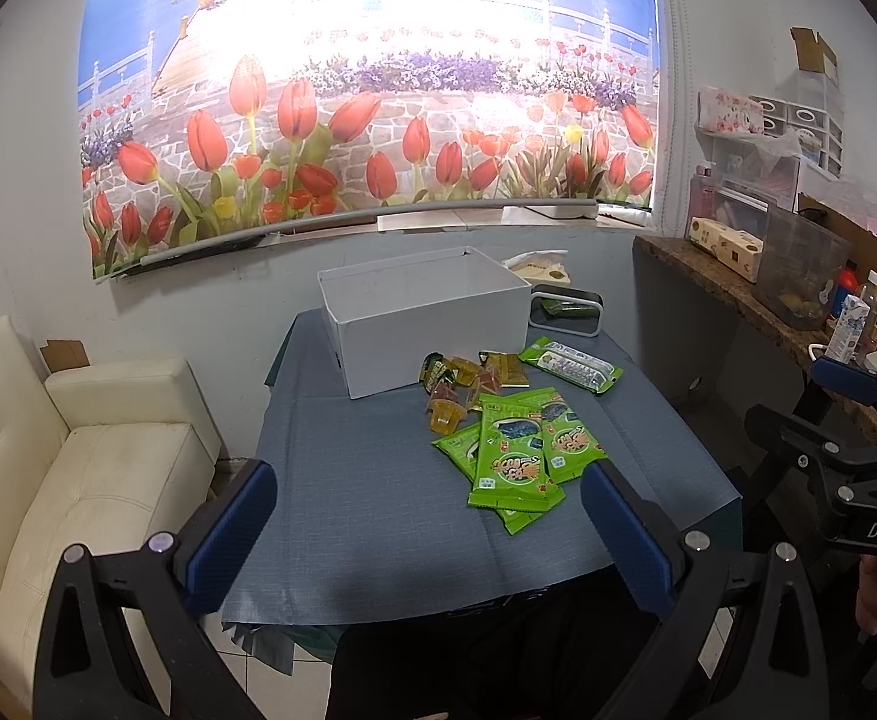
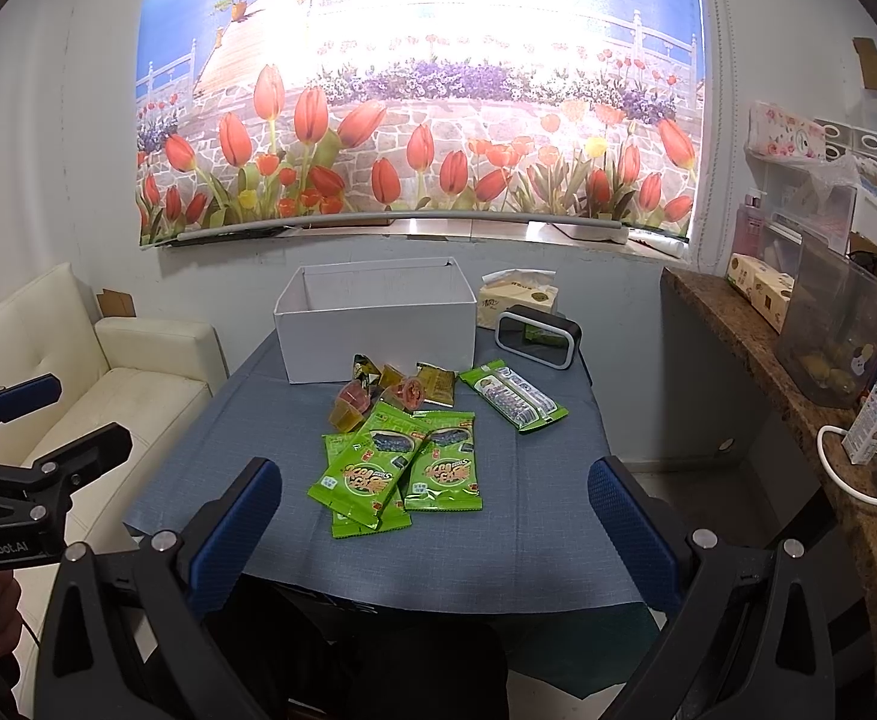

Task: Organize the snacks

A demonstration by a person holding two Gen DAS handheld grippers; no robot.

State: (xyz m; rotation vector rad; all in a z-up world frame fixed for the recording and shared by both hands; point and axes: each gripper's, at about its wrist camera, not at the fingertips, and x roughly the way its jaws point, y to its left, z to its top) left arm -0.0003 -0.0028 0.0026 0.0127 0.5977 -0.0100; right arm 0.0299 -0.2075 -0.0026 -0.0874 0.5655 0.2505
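Both tongs stand wide apart and grip nothing: my left gripper (image 1: 429, 531) and my right gripper (image 2: 435, 531) hang over the near edge of the table (image 1: 378, 480), blue pads (image 1: 231, 534) spread.

From the right wrist view I can look into the white box (image 2: 378, 330) at the far edge and see its bare inner wall, and I get the tissue box (image 2: 516, 297) behind it in full; the left wrist view shows that tissue box only as a sliver past the box's corner. Each view catches the other gripper at its margin, with part of a hand below it. The cream sofa (image 1: 78, 450) fills more of the left wrist view.

On the blue-grey cloth the snacks lie in a loose cluster toward the middle and right. Largest is the fan of bright green packets (image 2: 396, 468), overlapping one another, printed side up, nearest me. Beyond them, toward the right edge, a longer green pack with a clear window (image 2: 513, 396) lies alone at a slant. Just in front of the box sit small jelly cups (image 2: 351, 402), orange and red, touching a small brown sachet (image 2: 436, 384). A black-framed clock (image 2: 537, 336) stands beside the box at the far right corner.
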